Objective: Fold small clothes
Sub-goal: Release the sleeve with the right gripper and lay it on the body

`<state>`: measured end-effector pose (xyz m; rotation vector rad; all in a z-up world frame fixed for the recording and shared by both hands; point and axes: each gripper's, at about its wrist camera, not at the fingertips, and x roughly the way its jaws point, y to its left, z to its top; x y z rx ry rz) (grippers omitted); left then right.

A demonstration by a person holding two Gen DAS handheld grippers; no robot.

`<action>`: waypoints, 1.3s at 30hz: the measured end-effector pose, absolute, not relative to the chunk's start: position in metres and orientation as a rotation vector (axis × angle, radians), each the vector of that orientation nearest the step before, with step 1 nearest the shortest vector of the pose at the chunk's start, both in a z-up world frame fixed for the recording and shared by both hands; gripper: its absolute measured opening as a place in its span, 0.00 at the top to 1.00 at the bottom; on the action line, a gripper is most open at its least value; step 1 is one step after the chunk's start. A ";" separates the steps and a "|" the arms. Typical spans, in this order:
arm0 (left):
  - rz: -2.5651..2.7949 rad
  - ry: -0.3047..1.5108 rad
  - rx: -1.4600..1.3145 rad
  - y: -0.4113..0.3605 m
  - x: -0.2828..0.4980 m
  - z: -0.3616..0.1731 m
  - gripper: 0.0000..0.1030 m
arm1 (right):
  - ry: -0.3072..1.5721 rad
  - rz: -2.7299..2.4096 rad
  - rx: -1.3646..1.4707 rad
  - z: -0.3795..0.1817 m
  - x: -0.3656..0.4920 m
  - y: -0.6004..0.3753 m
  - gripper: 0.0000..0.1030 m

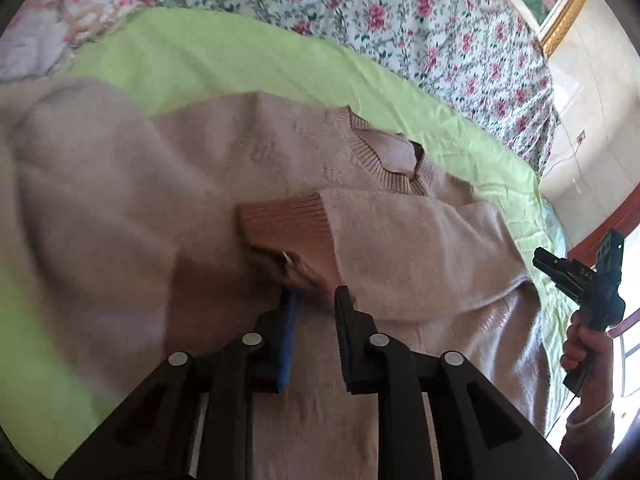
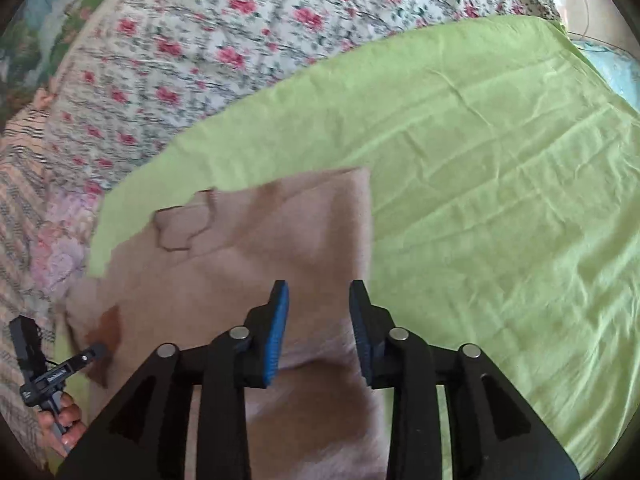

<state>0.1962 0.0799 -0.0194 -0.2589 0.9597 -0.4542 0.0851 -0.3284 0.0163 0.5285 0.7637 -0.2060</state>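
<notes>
Left wrist view has my left gripper (image 1: 316, 300) low over a beige knitted sweater (image 1: 168, 184), its jaws a little apart with nothing pinched between the blue pads. Just past the tips lies the sweater's ribbed cuff (image 1: 286, 222), at the end of a sleeve folded across the chest, with a small blurred tag or fold at its near edge that I cannot make out clearly. Beyond the cuff sits the ribbed round neckline (image 1: 384, 160).

From the right wrist view, my right gripper (image 2: 318, 304) hangs above the sweater's right-hand edge, jaws standing apart and empty, knit visible in the gap beneath them. In the left wrist view the same tool shows at the far right in my right hand (image 1: 588, 344).

The sweater lies spread on a light green sheet (image 2: 480, 184), creased in soft ridges, which covers the near part of a bed. Behind it runs a white bedspread with pink roses (image 2: 224, 52), and at the left edge of the right wrist view there is a striped, patterned cover (image 2: 20, 208). A gold-framed picture (image 1: 560, 4) hangs on a pale wall, and a red wooden frame (image 1: 600, 236) shows near the bright right side.

The knit looks soft and fuzzy, one plain colour, its body bunched in folds toward me.
</notes>
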 end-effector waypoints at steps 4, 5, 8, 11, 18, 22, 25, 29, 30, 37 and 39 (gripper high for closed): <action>-0.391 0.912 -0.329 0.119 0.153 -0.008 0.49 | 0.767 -0.110 0.556 0.018 0.078 -0.299 0.60; -0.357 0.905 -0.343 0.130 0.143 -0.007 0.47 | 0.776 -0.095 0.554 0.018 0.077 -0.294 0.60; -0.302 0.922 -0.362 0.146 0.139 -0.011 0.39 | 0.800 -0.046 0.533 0.019 0.074 -0.273 0.60; -0.267 0.961 -0.384 0.157 0.151 -0.018 0.29 | 0.819 -0.010 0.524 0.020 0.075 -0.258 0.60; -0.184 1.029 -0.390 0.161 0.184 -0.045 0.89 | 0.831 0.022 0.503 0.025 0.068 -0.240 0.60; -0.189 0.938 -0.331 0.163 0.166 -0.016 0.93 | 0.823 0.025 0.522 0.025 0.065 -0.241 0.60; -0.245 0.874 -0.272 0.147 0.152 0.021 0.93 | 0.821 0.045 0.541 0.024 0.064 -0.241 0.60; -0.274 0.805 -0.129 0.112 0.149 0.063 0.95 | 0.826 0.063 0.550 0.022 0.065 -0.242 0.60; -0.271 0.789 -0.103 0.108 0.150 0.072 0.95 | 0.825 0.065 0.552 0.023 0.064 -0.243 0.60; -0.252 0.806 -0.078 0.104 0.167 0.078 0.98 | 0.824 0.047 0.602 0.015 0.060 -0.262 0.60; -0.308 0.795 -0.064 0.085 0.168 0.080 0.98 | 0.819 0.043 0.616 0.014 0.060 -0.265 0.60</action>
